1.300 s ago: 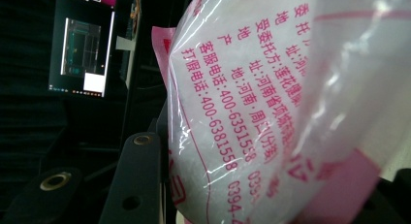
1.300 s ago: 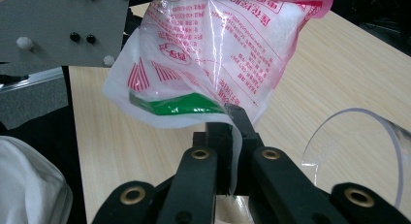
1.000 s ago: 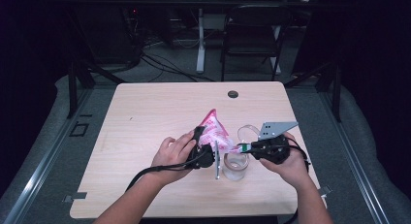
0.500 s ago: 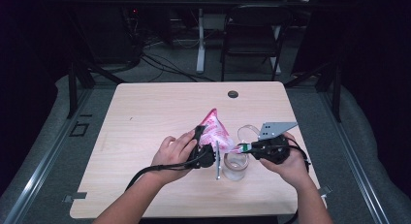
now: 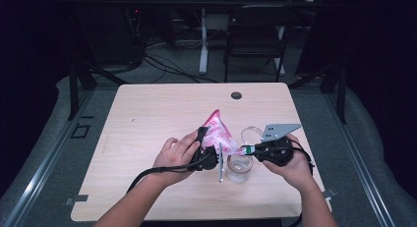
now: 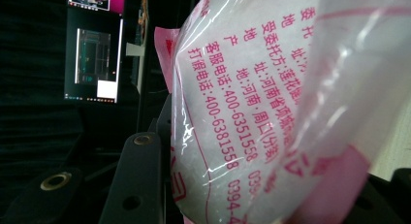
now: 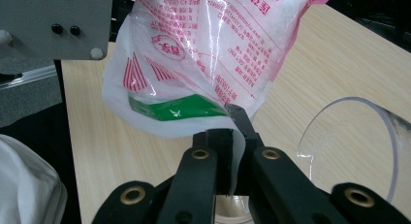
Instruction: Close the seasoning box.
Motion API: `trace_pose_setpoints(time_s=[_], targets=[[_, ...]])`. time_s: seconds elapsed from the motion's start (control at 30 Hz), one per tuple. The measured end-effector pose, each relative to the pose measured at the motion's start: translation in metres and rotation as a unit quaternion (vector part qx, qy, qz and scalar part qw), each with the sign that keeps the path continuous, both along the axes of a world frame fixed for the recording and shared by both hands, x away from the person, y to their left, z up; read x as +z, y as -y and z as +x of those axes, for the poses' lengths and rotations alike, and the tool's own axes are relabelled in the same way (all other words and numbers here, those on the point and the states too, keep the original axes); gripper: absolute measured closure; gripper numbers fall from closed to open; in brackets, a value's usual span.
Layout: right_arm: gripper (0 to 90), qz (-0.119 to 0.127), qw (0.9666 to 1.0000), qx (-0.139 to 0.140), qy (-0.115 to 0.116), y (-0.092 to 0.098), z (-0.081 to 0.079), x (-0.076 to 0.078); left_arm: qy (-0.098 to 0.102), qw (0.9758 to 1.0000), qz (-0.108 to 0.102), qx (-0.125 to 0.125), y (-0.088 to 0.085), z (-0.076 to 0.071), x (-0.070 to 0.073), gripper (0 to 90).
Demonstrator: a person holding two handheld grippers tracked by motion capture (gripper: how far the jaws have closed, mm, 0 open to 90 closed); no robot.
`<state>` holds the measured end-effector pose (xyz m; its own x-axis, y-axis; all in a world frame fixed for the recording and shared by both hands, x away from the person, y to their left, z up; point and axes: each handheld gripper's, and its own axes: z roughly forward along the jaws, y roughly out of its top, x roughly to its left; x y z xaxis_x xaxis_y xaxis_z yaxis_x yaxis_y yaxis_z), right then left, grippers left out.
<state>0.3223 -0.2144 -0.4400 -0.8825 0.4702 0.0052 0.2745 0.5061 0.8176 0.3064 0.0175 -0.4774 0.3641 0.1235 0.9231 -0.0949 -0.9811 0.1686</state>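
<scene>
- High view: a pale wooden table (image 5: 147, 119) with rounded corners and faint grain, a small dark round hole near its far edge.
- A clear glass jar (image 5: 239, 169), round and open-topped, stands on the table toward the near edge; it serves as the landmark here.
- Just above and behind the jar hangs a plastic bag (image 5: 217, 132), thin, crinkly and glossy, see-through with pink edges, pink printed lettering and a green stripe near one corner. White grainy contents fill it.
- The left gripper (image 5: 206, 156), black, sits just left of the jar. In the left gripper view its jaws stand partly apart with the bag's bulging side between them, pressed against one jaw.
- The right gripper (image 5: 253, 149), black with a grey three-cornered plate on top, is just right of the jar. In the right gripper view its jaws are closed tight, pinching the bag's lower corner.
- A clear curved plastic lid (image 5: 251, 133) lies just behind the jar.
</scene>
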Motion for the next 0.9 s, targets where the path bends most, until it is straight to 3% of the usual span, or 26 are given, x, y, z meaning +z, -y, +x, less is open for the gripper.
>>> trace_pose_setpoints(time_s=[0.9], targets=[[90.0, -0.004, 1.0000, -0.004, -0.002, -0.0007, 0.0009, -0.0021, 0.030, 0.9992, 0.026, -0.007, 0.0018, -0.0016, -0.0002, 61.3]])
